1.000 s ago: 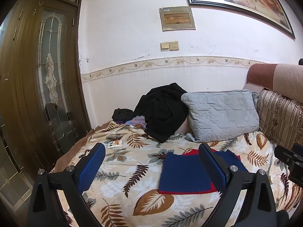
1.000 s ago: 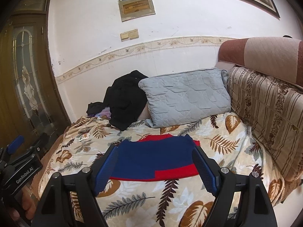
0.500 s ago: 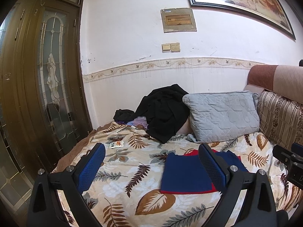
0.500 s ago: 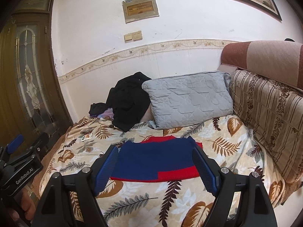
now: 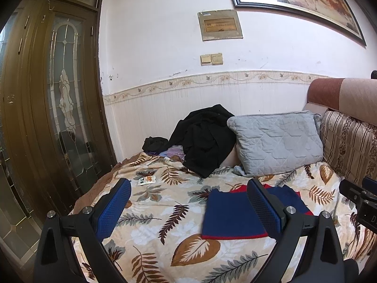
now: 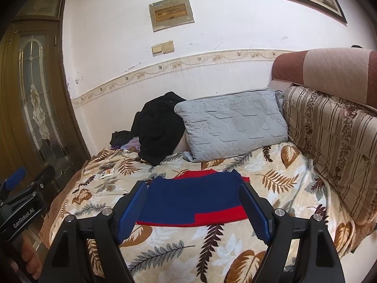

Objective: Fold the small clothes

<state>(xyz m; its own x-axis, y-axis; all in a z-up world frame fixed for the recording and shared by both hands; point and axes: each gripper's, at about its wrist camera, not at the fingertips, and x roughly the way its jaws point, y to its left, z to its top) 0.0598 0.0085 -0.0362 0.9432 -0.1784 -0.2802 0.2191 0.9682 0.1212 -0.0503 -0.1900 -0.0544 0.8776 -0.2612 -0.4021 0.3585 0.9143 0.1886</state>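
A small garment (image 5: 231,214), dark blue with red edges, lies folded flat on the leaf-print blanket (image 5: 165,212). My left gripper (image 5: 188,184) hovers open in front of the bed, its blue pads wide apart and empty; the garment lies behind its right finger. In the right wrist view the same garment (image 6: 193,200) shows between the fingers of my right gripper (image 6: 192,186), which is open above the bed's near side and touches nothing. Each gripper appears at the edge of the other's view: the left gripper (image 6: 30,176), the right gripper (image 5: 360,186).
A grey quilted pillow (image 6: 231,125) and a heap of black clothes (image 6: 157,129) lie against the far wall. A striped cushion (image 6: 334,141) and padded headboard (image 6: 325,68) close off the right. A small packet (image 5: 147,179) rests on the blanket. A wooden glass-panelled door (image 5: 59,118) stands left.
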